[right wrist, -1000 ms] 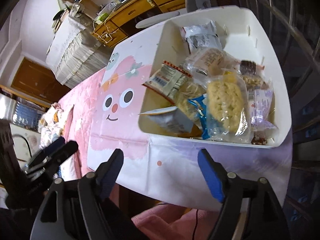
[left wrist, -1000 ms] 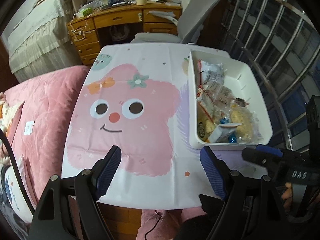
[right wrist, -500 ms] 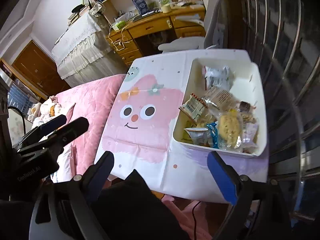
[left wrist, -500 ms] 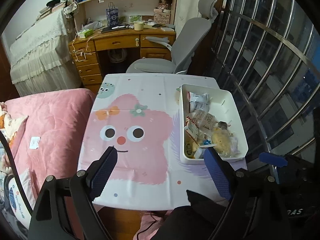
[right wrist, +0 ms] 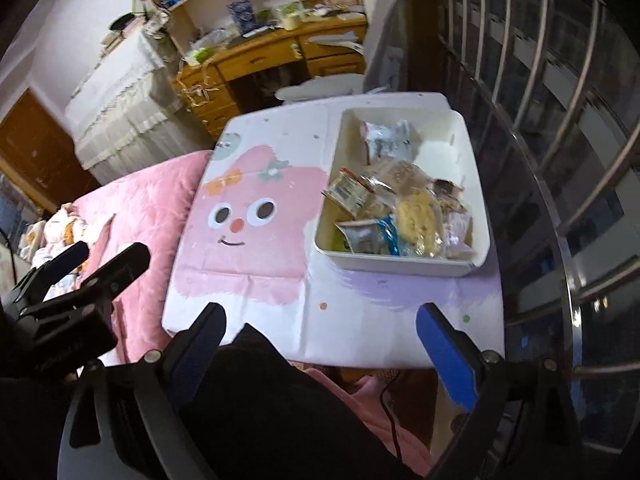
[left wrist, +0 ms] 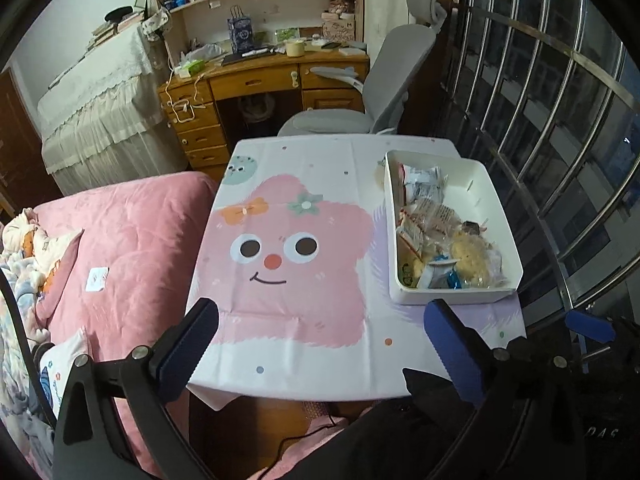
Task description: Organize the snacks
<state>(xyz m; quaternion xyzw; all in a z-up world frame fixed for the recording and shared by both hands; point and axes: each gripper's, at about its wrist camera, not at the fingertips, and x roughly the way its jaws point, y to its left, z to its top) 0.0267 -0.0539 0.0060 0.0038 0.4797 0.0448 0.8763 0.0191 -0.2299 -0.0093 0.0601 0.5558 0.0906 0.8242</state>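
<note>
In the left wrist view, our left gripper (left wrist: pixel 320 330) hangs with jaws opening wide and nothing between them; the white rectangular plastic tray (left wrist: pixel 501 208) of wrapped snacks (left wrist: pixel 448 240) lies right of centre, long axis running up the frame. In the right wrist view, our right gripper (right wrist: pixel 320 330), jaws also opening and bare, looks nearer, the tray (right wrist: pixel 472 160) just above its right finger.

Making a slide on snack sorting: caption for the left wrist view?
Left gripper, opening and empty, above a cartoon tablecloth; white bin of wrapped snacks at right.
</note>
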